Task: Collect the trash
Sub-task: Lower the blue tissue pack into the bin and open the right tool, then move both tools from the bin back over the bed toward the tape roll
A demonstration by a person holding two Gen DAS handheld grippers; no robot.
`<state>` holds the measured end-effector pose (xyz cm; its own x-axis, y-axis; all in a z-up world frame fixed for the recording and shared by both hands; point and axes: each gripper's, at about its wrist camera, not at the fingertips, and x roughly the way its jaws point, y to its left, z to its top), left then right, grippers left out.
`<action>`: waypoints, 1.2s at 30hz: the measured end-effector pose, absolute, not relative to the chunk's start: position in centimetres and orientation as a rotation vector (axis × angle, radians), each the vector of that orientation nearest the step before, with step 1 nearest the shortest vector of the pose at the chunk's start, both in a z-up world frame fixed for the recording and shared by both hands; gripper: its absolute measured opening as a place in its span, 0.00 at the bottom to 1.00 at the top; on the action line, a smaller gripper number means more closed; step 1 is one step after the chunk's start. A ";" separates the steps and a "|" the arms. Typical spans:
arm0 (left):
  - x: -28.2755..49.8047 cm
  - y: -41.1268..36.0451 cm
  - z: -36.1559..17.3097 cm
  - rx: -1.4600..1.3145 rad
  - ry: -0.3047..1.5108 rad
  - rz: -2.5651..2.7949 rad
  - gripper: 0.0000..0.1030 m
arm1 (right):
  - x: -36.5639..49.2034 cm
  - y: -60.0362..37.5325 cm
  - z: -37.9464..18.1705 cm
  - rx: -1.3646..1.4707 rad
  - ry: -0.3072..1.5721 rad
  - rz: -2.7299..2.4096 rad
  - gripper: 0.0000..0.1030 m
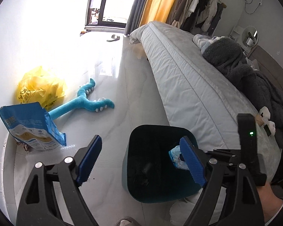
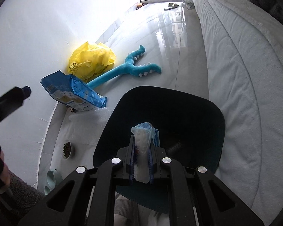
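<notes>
far left on the floor by the wall you have the yellow bag (image 1: 40,86), crumpled, and just in front of it the blue pouch (image 1: 31,127) leaning on the wall, with a clear plastic piece (image 1: 52,153) lying at its foot. the teal plush (image 1: 84,101) lies beside the bag, its long stem running behind the pouch. in your right wrist view a bowl of kibble (image 2: 67,149) and a pale green dish (image 2: 53,177) sit on the floor nearer you, along the wall.

your left gripper (image 1: 141,158) hangs with its jaws wide apart and nothing between them, over the floor and the near left rim of the bin (image 1: 130,150).

the bin stands in the middle, tight against the side of the bed (image 1: 188,86), dark inside.

your right gripper (image 2: 141,166) is clamped on the wrapper (image 2: 142,150), a white and blue plastic packet standing up between the pads, held over the bin's open mouth. it shows in the left view too, just behind the left gripper's right finger.

on the right the bed runs away towards the window, with a dark blanket (image 1: 254,82) heaped on it.
</notes>
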<state>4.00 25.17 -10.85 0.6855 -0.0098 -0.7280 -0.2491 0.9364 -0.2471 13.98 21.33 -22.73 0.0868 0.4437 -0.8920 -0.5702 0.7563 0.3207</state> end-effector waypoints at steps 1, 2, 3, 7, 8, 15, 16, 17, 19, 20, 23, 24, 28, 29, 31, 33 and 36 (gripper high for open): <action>3.9 25.0 -10.5 -0.337 0.801 0.133 0.83 | 14.1 21.6 -23.1 -0.129 1.285 0.753 0.12; 3.8 24.9 -10.1 -0.331 0.793 0.129 0.83 | 14.1 21.9 -23.5 -0.138 1.292 0.750 0.12; 3.5 24.8 -9.7 -0.327 0.786 0.126 0.82 | 14.1 22.1 -23.8 -0.148 1.300 0.746 0.12; 3.1 24.5 -8.5 -0.312 0.763 0.115 0.81 | 14.2 22.6 -25.5 -0.196 1.336 0.716 0.12; 3.0 24.4 -8.2 -0.309 0.757 0.112 0.81 | 14.2 22.7 -25.9 -0.207 1.345 0.707 0.12; 2.5 24.6 -6.8 -0.326 0.732 0.097 0.80 | 14.3 23.1 -27.7 -0.318 1.379 0.629 0.13; 2.4 24.6 -6.5 -0.327 0.727 0.095 0.80 | 14.3 23.1 -27.9 -0.334 1.383 0.616 0.15; 2.3 24.6 -6.3 -0.325 0.726 0.096 0.80 | 14.3 23.0 -28.1 -0.344 1.389 0.605 0.25; 2.2 24.6 -5.8 -0.329 0.719 0.090 0.80 | 14.3 22.9 -28.4 -0.349 1.394 0.590 0.41; 2.0 24.6 -5.6 -0.339 0.713 0.084 0.80 | 14.3 22.9 -28.4 -0.352 1.394 0.591 0.42; 1.7 24.5 -4.9 -0.367 0.700 0.075 0.80 | 14.2 23.0 -28.2 -0.368 1.389 0.588 0.42; 1.6 24.5 -4.6 -0.362 0.695 0.077 0.80 | 14.2 23.0 -28.0 -0.361 1.388 0.593 0.42; 1.4 24.6 -3.5 -0.359 0.674 0.086 0.80 | 14.2 23.0 -26.9 -0.342 1.369 0.615 0.42; 1.4 24.6 -3.3 -0.354 0.671 0.092 0.80 | 14.2 22.9 -26.4 -0.330 1.361 0.624 0.42; 1.6 24.4 -3.0 -0.337 0.669 0.107 0.80 | 14.2 22.6 -25.1 -0.300 1.332 0.649 0.42; 1.8 24.1 -3.0 -0.321 0.670 0.108 0.80 | 14.1 22.3 -23.2 -0.260 1.282 0.691 0.44; 2.1 23.2 -2.6 -0.279 0.664 0.117 0.81 | 13.7 21.9 -20.1 -0.254 1.169 0.738 0.51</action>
<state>2.12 23.18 -2.58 0.7828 0.0182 -0.6220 -0.1951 0.9563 -0.2176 13.69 21.95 -20.09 0.1920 0.3923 -0.8996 -0.6437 0.7423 0.1862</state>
